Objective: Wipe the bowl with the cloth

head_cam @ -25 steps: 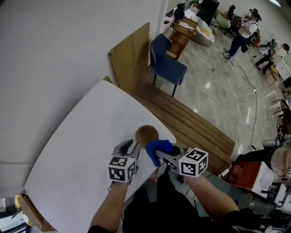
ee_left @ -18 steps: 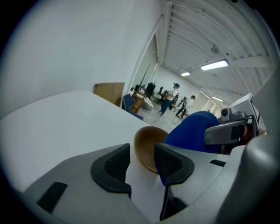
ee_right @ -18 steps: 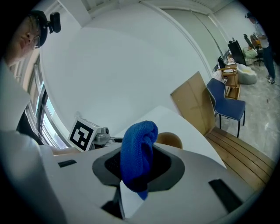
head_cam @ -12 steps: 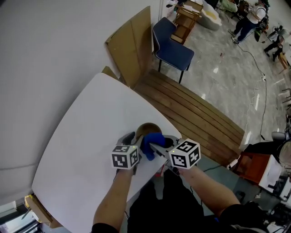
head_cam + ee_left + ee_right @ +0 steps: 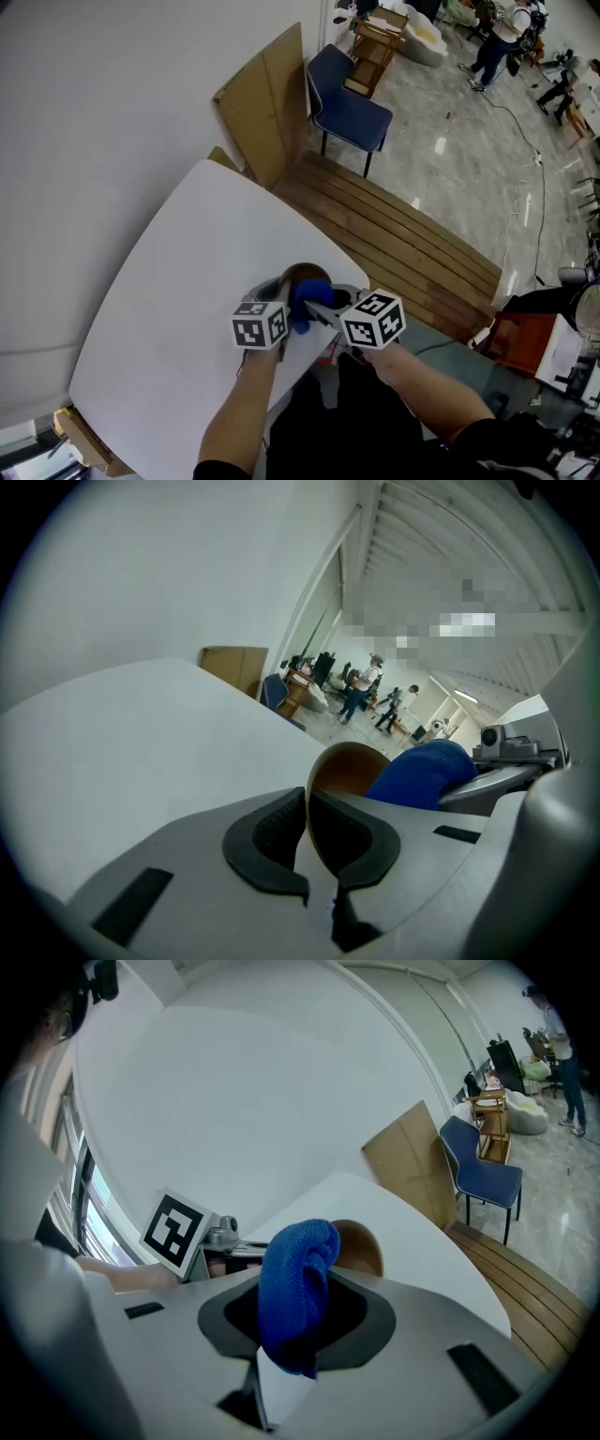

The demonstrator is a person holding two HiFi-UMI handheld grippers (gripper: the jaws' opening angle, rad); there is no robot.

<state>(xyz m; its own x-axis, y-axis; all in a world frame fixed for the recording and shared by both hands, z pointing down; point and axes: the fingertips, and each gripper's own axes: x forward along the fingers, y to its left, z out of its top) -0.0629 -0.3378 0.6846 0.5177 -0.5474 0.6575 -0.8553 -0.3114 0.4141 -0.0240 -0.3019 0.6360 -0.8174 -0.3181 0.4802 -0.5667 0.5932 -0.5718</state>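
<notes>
A brown bowl (image 5: 302, 275) stands on the white table (image 5: 178, 281) close to its near right edge. My left gripper (image 5: 279, 289) has just been closing and is shut on the bowl's near rim; in the left gripper view the rim (image 5: 323, 789) sits pinched between the dark pads of the left gripper (image 5: 307, 808). My right gripper (image 5: 317, 306) is shut on a bunched blue cloth (image 5: 309, 296), which lies over the bowl's near right side. In the right gripper view the cloth (image 5: 295, 1279) sticks up from the right gripper (image 5: 298, 1312), with the bowl (image 5: 364, 1246) just behind it.
A slatted wooden bench (image 5: 403, 253) runs along the table's right edge. Beyond it stand a blue chair (image 5: 349, 101) and a leaning cardboard sheet (image 5: 264, 98). People and furniture fill the far room. The table stretches white to the left of the bowl.
Both grippers have sunk toward the bowl. The left one, open beside the bowl before, now grips its rim. The blue cloth has moved left from beside the bowl onto it.
</notes>
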